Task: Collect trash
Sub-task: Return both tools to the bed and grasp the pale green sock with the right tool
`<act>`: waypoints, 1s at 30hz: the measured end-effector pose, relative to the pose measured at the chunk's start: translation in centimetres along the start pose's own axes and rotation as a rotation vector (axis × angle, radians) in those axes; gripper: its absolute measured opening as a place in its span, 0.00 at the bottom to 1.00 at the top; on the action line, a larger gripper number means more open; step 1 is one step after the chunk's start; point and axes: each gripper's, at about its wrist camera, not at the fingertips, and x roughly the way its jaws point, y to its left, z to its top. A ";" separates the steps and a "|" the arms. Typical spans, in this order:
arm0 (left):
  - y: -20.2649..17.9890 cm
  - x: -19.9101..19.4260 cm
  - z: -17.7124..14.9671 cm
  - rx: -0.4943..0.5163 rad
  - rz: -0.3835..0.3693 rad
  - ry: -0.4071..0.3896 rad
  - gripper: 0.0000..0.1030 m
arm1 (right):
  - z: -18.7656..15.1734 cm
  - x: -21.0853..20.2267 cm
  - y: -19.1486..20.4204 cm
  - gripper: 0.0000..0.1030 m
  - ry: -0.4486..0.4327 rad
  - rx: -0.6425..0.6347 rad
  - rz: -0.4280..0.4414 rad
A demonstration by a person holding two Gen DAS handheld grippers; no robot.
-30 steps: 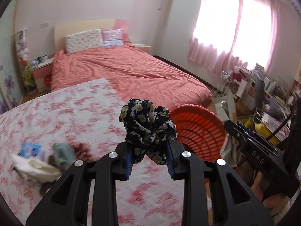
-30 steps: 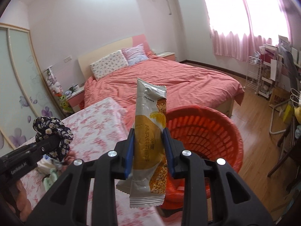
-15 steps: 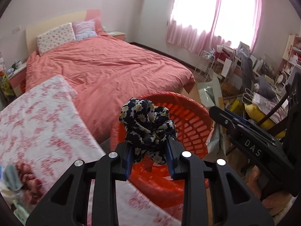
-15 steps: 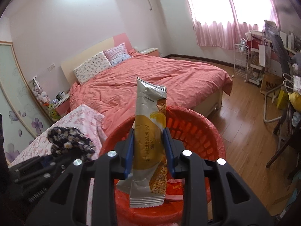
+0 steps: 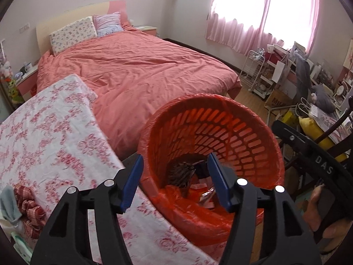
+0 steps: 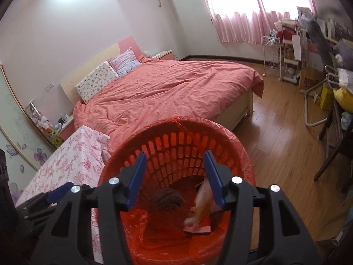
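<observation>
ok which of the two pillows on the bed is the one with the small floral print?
The pillow nearer the left edge of the headboard: cream with small scattered flowers. The other pillow beside it, toward the nightstand side, is pale lilac-blue with a frilled pink edge.

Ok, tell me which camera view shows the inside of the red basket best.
The right wrist view: it looks down into the red basket, showing the liner, a blurred snack wrapper and a dark bundle. The left wrist view shows the basket more from the side, its bottom partly hidden.
</observation>
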 end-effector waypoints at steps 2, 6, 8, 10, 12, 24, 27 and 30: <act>0.3 -0.6 -0.2 0.001 0.020 -0.003 0.61 | 0.0 -0.5 0.3 0.56 -0.010 -0.024 -0.015; 1.8 -2.0 -1.0 -0.013 0.031 0.003 0.61 | -0.1 -2.1 1.5 0.60 -0.034 -0.066 -0.023; 2.8 -2.9 -1.6 -0.025 0.051 0.006 0.61 | -0.4 -3.1 2.5 0.61 -0.041 -0.088 -0.015; 4.1 -4.0 -2.4 -0.047 0.074 0.002 0.61 | -0.8 -4.0 3.6 0.62 -0.048 -0.112 -0.004; 5.8 -5.6 -3.4 -0.078 0.112 -0.014 0.62 | -1.1 -4.7 4.9 0.64 -0.049 -0.136 0.013; 18.2 -13.9 -9.3 -0.291 0.401 -0.115 0.70 | -7.1 -5.9 17.7 0.69 0.027 -0.330 0.196; 21.2 -15.3 -11.1 -0.354 0.458 -0.124 0.70 | -9.7 -5.4 22.2 0.69 0.069 -0.393 0.268; 23.7 -16.6 -13.1 -0.417 0.497 -0.137 0.70 | -12.1 -5.0 25.3 0.69 0.105 -0.434 0.315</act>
